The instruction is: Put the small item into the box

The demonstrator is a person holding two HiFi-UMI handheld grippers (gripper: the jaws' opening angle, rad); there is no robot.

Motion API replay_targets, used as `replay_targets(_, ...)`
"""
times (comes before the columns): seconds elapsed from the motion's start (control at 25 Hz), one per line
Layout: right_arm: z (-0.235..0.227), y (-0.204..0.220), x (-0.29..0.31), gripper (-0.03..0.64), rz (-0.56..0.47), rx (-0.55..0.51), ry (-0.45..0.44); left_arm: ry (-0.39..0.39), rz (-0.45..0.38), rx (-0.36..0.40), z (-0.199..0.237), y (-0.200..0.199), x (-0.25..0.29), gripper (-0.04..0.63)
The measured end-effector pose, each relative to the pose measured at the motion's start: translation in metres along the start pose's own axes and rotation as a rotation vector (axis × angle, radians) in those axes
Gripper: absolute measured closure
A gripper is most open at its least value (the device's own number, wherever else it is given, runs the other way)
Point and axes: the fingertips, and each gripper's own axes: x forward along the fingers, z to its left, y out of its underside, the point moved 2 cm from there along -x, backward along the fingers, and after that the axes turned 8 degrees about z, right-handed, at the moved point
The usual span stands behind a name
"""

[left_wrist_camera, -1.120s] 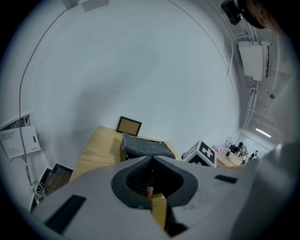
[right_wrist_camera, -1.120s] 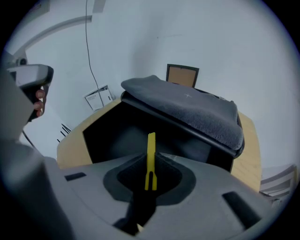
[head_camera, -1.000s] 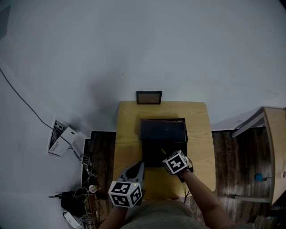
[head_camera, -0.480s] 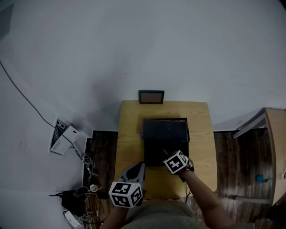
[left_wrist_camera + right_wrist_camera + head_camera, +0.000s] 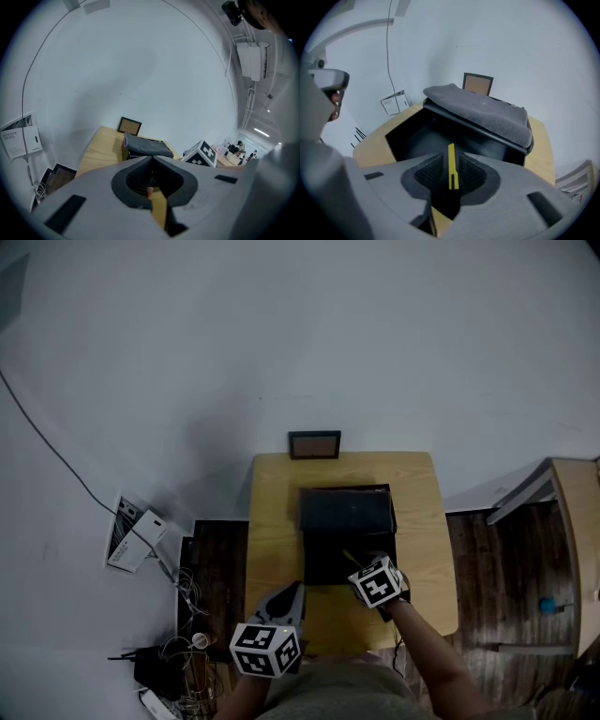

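Note:
An open black box [image 5: 339,554] sits on the small wooden table [image 5: 272,521], its grey-lined lid [image 5: 345,510] raised at the back. In the right gripper view the box [image 5: 426,136] gapes just ahead, the lid [image 5: 480,112] behind it. My right gripper [image 5: 451,171] is shut on a thin yellow strip [image 5: 451,164] that points at the box opening; the strip [image 5: 350,559] shows over the box's front edge in the head view. My left gripper [image 5: 286,596] hovers at the table's near left, jaws closed together with nothing between them; its view shows the box [image 5: 143,147] ahead.
A small dark picture frame [image 5: 314,444] stands against the wall behind the table. Cables and a white adapter [image 5: 141,535] lie on the floor to the left. A wooden shelf unit [image 5: 574,549] stands at the right.
My right gripper has drifted slightly toward me and to the right, still holding the yellow strip. The left gripper has hardly moved.

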Motion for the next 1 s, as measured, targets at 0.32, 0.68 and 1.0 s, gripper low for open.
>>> replay_targets(0.32,0.028,-0.007,-0.061,0.534,-0.224,0.139,0.05,0.094,0.029,0.073,-0.008,0.008,-0.019,0.592)
replay_targets(0.68,0.097,0.007,-0.137,0.555,-0.417,0.279,0.072,0.219,0.07,0.165,-0.018,0.025,-0.05,0.591)
replay_targets(1.0,0.158,0.023,-0.185,0.572,-0.548,0.38,0.108,0.282,0.084,0.207,-0.021,0.052,-0.094,0.591)
